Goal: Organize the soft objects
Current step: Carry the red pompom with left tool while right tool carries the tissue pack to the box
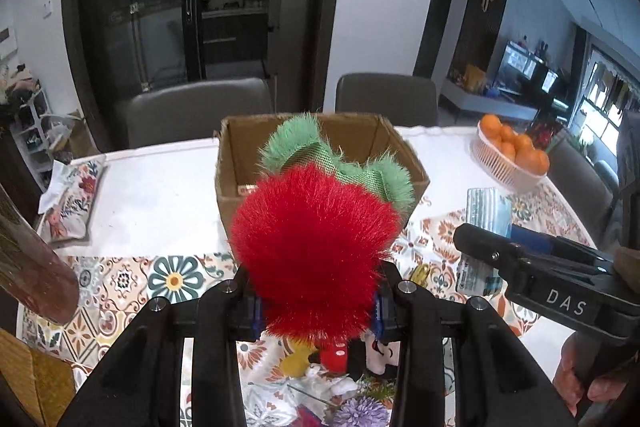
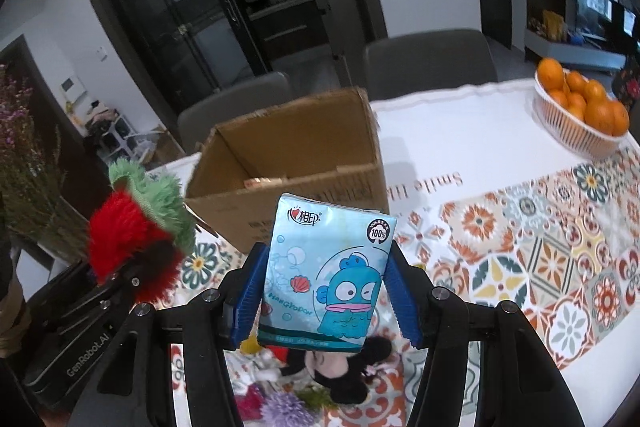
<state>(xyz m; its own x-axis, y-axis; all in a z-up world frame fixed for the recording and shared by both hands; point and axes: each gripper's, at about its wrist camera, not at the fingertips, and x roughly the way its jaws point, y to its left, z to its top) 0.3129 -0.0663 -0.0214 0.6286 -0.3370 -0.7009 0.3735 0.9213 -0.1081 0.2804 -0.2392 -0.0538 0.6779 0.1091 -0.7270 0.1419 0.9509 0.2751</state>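
My left gripper [image 1: 318, 307] is shut on a fluffy red plush with a green furry top [image 1: 316, 227], held above the patterned tablecloth; the same plush [image 2: 132, 231] shows at the left of the right wrist view. My right gripper [image 2: 326, 291] is shut on a light blue tissue pack with a cartoon fish [image 2: 328, 275], its blue pads pressing both sides. The pack [image 1: 486, 223] also shows at the right of the left wrist view. An open cardboard box [image 1: 320, 163] [image 2: 292, 167] stands on the table just beyond both held things.
A white basket of oranges [image 2: 580, 111] [image 1: 512, 155] sits at the far right. Small plush toys and a purple flower [image 2: 288, 407] lie below the grippers. A floral pouch [image 1: 72, 203] lies at the left. Grey chairs [image 1: 384, 99] stand behind the table.
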